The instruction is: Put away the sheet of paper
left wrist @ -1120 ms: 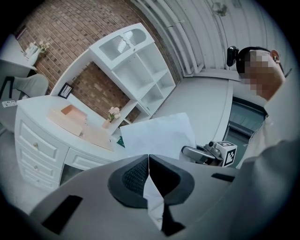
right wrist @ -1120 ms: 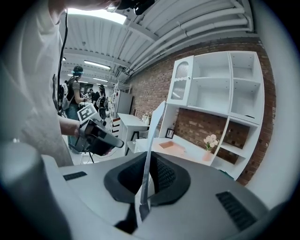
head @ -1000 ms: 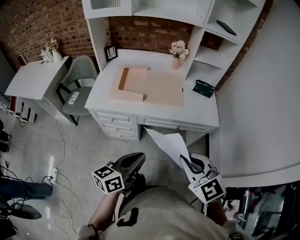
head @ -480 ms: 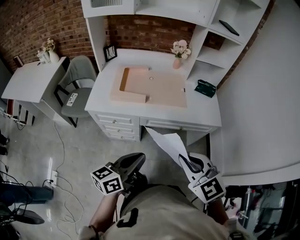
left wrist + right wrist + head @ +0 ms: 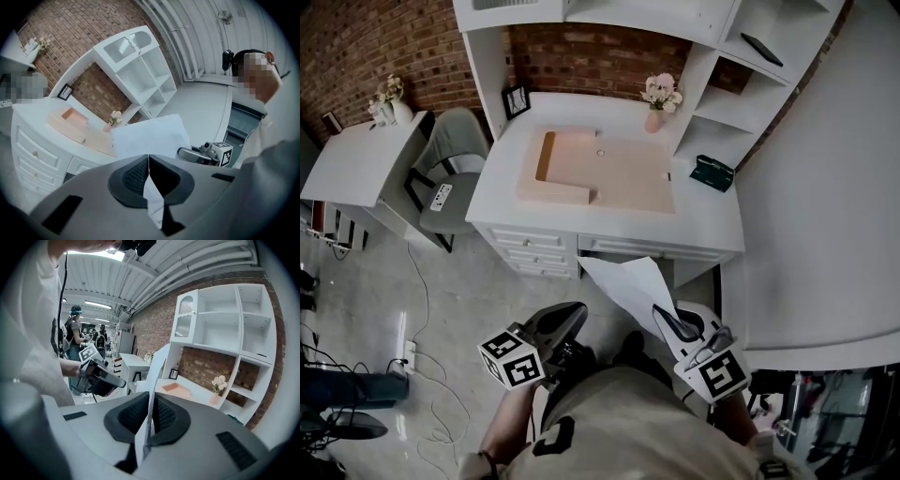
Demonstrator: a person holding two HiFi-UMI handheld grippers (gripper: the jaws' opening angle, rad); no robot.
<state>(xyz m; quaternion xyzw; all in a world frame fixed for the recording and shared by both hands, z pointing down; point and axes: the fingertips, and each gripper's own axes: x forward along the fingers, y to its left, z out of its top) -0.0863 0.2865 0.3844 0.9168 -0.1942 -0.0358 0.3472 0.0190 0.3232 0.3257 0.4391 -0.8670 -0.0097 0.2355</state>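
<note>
The white sheet of paper (image 5: 630,284) sticks up and forward from my right gripper (image 5: 667,323), which is shut on its lower edge. In the right gripper view the sheet (image 5: 157,364) stands edge-on between the jaws of that gripper (image 5: 150,411). My left gripper (image 5: 570,321) hangs beside it at the left, shut, with nothing in it. In the left gripper view the sheet (image 5: 150,135) shows past the shut jaws of the left gripper (image 5: 148,161), with the right gripper (image 5: 190,153) below it. The white desk (image 5: 705,223) stands ahead, and the sheet's far corner reaches its front.
A peach-coloured mat with a raised folder (image 5: 614,173) covers the desk top. A flower vase (image 5: 654,103), a small frame (image 5: 517,99) and a dark green item (image 5: 711,173) stand around it. A grey chair (image 5: 450,178) and a side table (image 5: 352,159) are at the left. Cables (image 5: 417,347) lie on the floor.
The sheet's far corner has swung slightly to the left. Both grippers have stayed almost where they were, the right one still shut on the sheet.
</note>
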